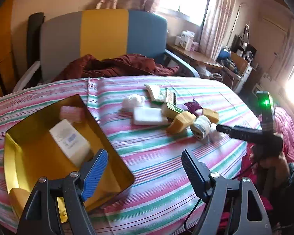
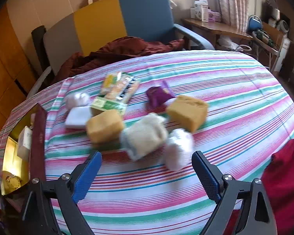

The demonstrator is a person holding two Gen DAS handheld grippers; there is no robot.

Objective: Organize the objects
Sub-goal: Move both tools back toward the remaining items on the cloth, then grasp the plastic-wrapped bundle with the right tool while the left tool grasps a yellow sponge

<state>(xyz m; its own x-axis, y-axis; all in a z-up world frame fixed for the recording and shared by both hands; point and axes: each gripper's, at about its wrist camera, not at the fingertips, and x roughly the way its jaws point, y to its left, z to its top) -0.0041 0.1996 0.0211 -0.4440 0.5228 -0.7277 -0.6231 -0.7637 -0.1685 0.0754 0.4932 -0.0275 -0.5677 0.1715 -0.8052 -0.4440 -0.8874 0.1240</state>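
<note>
A gold box (image 1: 115, 168) lies on the striped cloth at the left, holding a white carton (image 1: 72, 141) and a pink bar (image 1: 72, 113). My left gripper (image 1: 145, 168) is open and empty beside its right wall. A pile sits mid-cloth: two tan sponges (image 2: 104, 126) (image 2: 188, 111), a cream rolled cloth (image 2: 145, 135), a white wad (image 2: 179, 148), a white bar (image 2: 78, 117), a green packet (image 2: 107, 104), a purple pouch (image 2: 158, 96). My right gripper (image 2: 147, 174) is open and empty, just short of the rolled cloth; it also shows in the left wrist view (image 1: 245, 135).
A dark red blanket (image 2: 117, 52) and a grey, yellow and blue headboard (image 1: 103, 37) lie behind the cloth. A red cushion (image 2: 284, 176) is at the right. A cluttered wooden desk (image 2: 215, 27) stands at the back right under the window.
</note>
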